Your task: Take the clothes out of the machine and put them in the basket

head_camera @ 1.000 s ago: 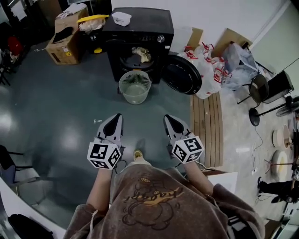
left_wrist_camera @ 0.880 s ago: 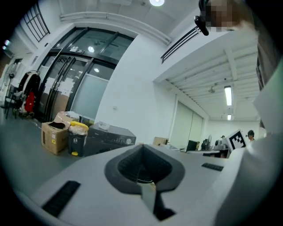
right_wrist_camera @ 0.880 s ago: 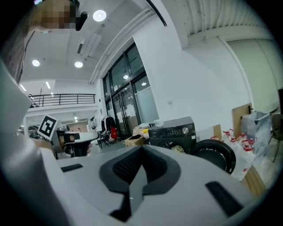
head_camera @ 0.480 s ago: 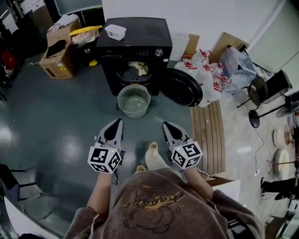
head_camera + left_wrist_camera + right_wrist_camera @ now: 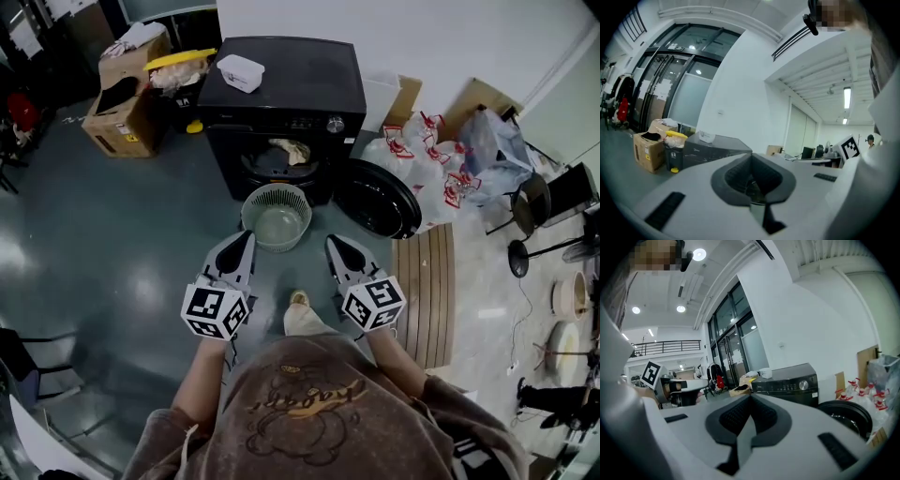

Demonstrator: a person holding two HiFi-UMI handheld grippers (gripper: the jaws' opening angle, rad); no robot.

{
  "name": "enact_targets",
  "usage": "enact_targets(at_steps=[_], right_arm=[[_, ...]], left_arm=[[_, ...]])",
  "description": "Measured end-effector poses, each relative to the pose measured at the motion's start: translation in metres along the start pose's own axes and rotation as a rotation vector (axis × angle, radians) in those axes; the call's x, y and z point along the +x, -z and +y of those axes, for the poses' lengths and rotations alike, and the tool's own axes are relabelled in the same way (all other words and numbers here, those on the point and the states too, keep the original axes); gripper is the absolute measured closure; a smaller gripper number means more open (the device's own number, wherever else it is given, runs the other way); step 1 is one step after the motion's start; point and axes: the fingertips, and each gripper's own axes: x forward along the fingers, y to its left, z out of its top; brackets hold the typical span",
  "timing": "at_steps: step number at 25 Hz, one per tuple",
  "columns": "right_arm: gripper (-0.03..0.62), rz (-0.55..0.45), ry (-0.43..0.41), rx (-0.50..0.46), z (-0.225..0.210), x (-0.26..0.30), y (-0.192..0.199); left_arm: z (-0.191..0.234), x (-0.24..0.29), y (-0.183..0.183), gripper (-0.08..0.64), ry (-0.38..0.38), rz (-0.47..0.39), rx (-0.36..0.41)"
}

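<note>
Inside black machine (image 5: 281, 84), clothes (image 5: 291, 150), basket (image 5: 277, 187) before it

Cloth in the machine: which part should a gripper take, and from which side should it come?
Probably take the bunched top fold of the cloth, which stands up. Come level from the front, over the basket: the machine opens only forwards, and its door hangs aside to the right.

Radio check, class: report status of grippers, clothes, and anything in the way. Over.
Left gripper, right gripper: shut, empty. Clothes in open machine, none in basket. Nothing blocking the way.
</note>
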Motion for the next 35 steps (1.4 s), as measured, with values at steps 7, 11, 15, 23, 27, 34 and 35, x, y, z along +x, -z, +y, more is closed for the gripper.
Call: enact_targets(at_steps=[7, 11, 15, 23, 27, 34, 35], right_arm=[[0.598, 0.036, -0.058, 0.004, -0.053, 0.069, -0.023], [0.598, 0.062, -0.077, 0.004, -0.074, 0.108, -0.021], [0.598, 0.073, -0.078, 0.013, -0.086, 0.140, -0.025], [0.598, 0.103, -0.039, 0.039, -0.105, 0.214, -0.022], [0.598, 0.103, -0.020, 0.031, -0.113, 0.257, -0.012], [0.598, 0.090, -0.004, -0.014, -0.142, 0.328, 0.045], [0.598, 0.091, 0.001, -0.015, -0.149, 0.336, 0.058]], left_arm=[[0.037, 0.072, -0.017, 0.554, -0.055, 0.000, -0.009], [0.056, 0.103, -0.015, 0.554, -0.074, 0.008, -0.006], [0.076, 0.129, -0.015, 0.554, -0.067, 0.028, -0.001], [0.133, 0.185, -0.015, 0.554, -0.009, 0.061, -0.009], [0.168, 0.220, 0.002, 0.554, 0.042, 0.081, -0.011], [0.225, 0.277, 0.064, 0.554, 0.074, 0.065, 0.048], [0.232, 0.283, 0.077, 0.554, 0.069, 0.055, 0.032]])
